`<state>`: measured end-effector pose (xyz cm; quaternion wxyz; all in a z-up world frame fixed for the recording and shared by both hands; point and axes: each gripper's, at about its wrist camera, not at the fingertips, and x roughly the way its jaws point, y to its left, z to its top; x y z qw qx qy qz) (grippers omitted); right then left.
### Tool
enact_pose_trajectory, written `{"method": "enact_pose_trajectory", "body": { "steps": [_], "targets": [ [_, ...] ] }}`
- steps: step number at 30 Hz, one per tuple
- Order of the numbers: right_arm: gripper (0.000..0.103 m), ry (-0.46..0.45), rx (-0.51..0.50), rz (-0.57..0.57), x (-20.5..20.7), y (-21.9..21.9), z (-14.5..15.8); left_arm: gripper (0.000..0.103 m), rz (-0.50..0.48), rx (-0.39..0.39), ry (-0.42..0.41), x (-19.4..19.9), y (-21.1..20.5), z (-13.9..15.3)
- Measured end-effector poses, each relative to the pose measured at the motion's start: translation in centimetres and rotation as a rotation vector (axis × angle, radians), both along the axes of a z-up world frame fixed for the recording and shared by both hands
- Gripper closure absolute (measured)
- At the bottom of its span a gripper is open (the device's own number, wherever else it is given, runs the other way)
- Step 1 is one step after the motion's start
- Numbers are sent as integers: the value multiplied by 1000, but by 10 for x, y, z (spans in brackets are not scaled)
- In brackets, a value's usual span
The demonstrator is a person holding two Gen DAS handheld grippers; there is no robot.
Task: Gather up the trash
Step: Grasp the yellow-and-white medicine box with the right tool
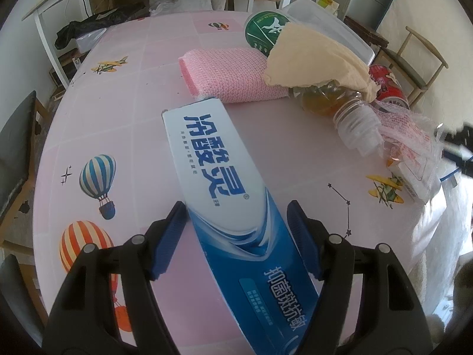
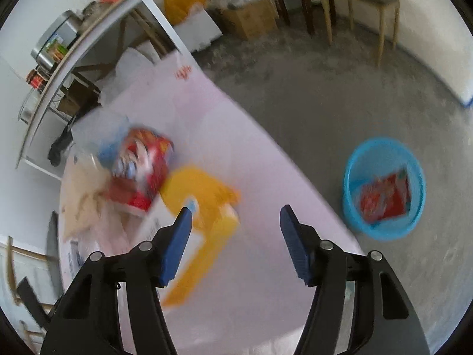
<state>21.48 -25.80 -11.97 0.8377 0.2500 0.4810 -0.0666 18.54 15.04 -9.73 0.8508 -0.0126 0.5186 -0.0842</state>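
Note:
In the left wrist view a blue and white toothpaste box (image 1: 224, 195) lies on the pink table between the fingers of my left gripper (image 1: 236, 216). The jaws are open and stand on both sides of the box with small gaps. Beyond it lie a pink sponge (image 1: 230, 74), a plastic bottle (image 1: 340, 109) under a beige tissue (image 1: 313, 56), and clear wrapping (image 1: 414, 148). In the blurred right wrist view my right gripper (image 2: 236, 222) is open and empty above the table, near a yellow box (image 2: 201, 207) and a red snack bag (image 2: 142, 165).
A blue basin (image 2: 351, 189) holding a red wrapper (image 2: 384, 198) stands on the grey floor right of the table edge. A green-lidded can (image 1: 266, 29), a red can (image 1: 390, 85) and a clear tub (image 1: 328, 20) sit at the far side. Chairs surround the table.

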Motion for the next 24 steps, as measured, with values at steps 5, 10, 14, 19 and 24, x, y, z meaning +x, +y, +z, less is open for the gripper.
{"method": "enact_pose_trajectory", "body": {
  "steps": [5, 10, 14, 19, 24],
  "targets": [
    [35, 30, -61, 103, 49, 16, 0, 36, 2, 4, -3, -2, -2, 0],
    [35, 102, -115, 182, 79, 32, -18, 36, 3, 0, -2, -3, -2, 0],
    [35, 109, -89, 171, 77, 25, -20, 36, 2, -2, 0, -3, -2, 0],
    [35, 122, -65, 93, 50, 6, -23, 36, -3, -3, -1, -3, -1, 0],
    [35, 143, -63, 45, 7, -8, -32, 36, -8, -4, -1, -3, 0, 0]
  ]
}}
